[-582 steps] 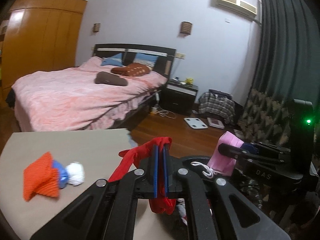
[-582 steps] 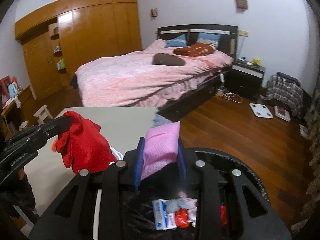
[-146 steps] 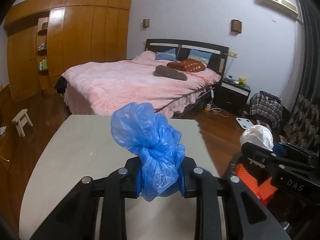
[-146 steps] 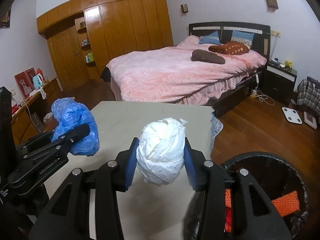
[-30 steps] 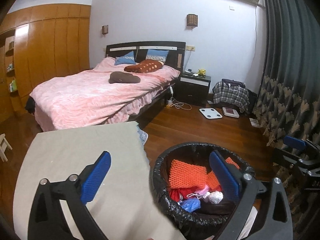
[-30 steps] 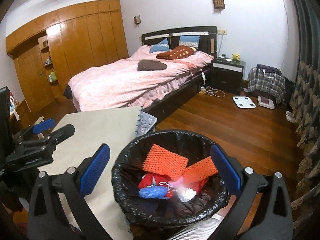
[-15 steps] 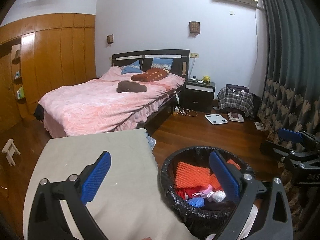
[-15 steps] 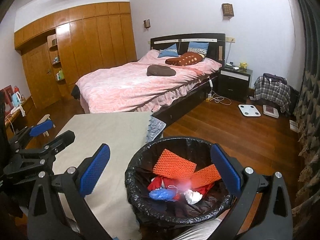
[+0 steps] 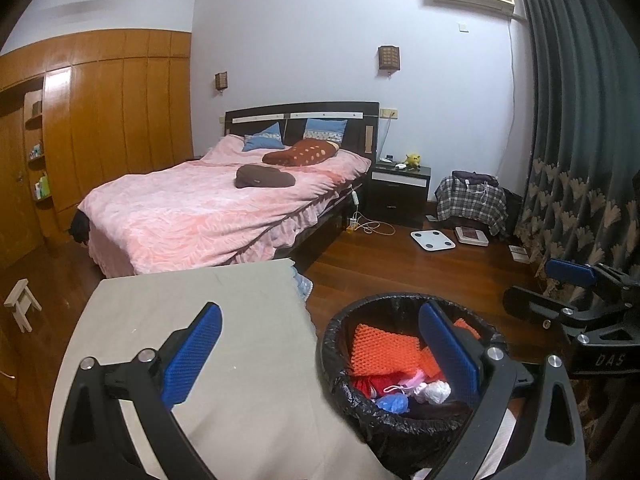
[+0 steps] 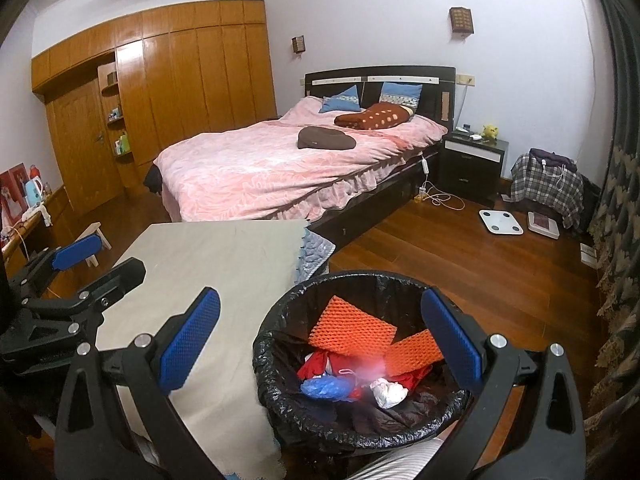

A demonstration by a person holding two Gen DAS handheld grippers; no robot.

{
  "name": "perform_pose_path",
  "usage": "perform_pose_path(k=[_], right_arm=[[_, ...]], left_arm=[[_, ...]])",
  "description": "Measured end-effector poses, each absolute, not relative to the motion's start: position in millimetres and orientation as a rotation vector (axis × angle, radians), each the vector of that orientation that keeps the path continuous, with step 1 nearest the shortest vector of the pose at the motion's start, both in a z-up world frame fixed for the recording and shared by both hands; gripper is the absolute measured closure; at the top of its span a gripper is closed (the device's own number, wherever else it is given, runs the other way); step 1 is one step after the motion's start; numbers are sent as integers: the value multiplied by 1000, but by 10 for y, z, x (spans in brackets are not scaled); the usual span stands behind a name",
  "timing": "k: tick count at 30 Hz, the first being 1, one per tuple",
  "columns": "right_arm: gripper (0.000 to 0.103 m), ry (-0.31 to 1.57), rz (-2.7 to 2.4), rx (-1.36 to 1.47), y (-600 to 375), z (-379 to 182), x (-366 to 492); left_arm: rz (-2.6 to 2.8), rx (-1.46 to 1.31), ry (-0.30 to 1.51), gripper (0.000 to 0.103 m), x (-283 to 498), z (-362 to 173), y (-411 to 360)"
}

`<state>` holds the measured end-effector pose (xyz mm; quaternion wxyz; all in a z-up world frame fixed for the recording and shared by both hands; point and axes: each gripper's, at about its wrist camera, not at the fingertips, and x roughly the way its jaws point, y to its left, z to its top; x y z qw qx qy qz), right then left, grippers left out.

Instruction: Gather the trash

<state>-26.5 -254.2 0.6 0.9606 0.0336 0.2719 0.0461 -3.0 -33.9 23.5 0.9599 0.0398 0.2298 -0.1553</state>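
Left gripper (image 9: 320, 344) and right gripper (image 10: 320, 340) are hovering with jaws spread wide and empty. The trash (image 10: 352, 364) is lying inside the black-lined bin (image 10: 276, 396), which is standing just beside the tabletop (image 9: 180, 312).

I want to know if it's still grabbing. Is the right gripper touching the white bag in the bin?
Apart. The right wrist view shows the right gripper wide open and empty, above the white bag lying inside the trash bin.
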Motion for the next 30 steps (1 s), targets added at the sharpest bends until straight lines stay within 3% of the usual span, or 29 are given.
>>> perform_pose_path(k=[30], right_arm=[[5,551,95,68,-2503,-10,-242]], left_arm=[[-310,82,469,6,-23,227,-311]])
